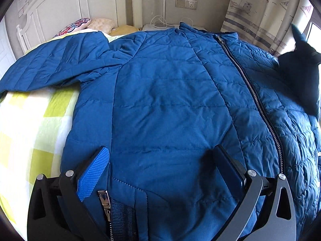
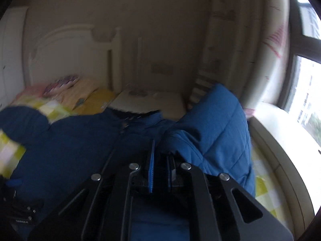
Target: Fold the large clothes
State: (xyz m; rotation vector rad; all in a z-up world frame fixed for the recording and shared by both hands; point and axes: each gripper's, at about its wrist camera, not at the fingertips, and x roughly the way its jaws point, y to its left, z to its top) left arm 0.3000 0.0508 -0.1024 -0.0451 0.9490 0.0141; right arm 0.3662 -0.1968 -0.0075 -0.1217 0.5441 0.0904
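A large blue quilted jacket (image 1: 170,92) lies front up on the bed, zipper (image 1: 250,88) closed, its left sleeve (image 1: 54,64) spread to the left. My left gripper (image 1: 162,156) is open, fingers wide apart just above the jacket's lower hem. My right gripper (image 2: 161,150) is shut on the jacket's right sleeve (image 2: 216,124) and holds it lifted above the jacket body; that view is blurred. The right gripper also shows as a dark shape at the right edge of the left wrist view (image 1: 301,68).
The bed has a yellow-green checked sheet (image 1: 30,120), pillows (image 1: 100,24) at a white headboard (image 1: 66,4), a nightstand (image 2: 150,100) beside it, a curtain (image 1: 260,10) and a window (image 2: 307,92) on the right.
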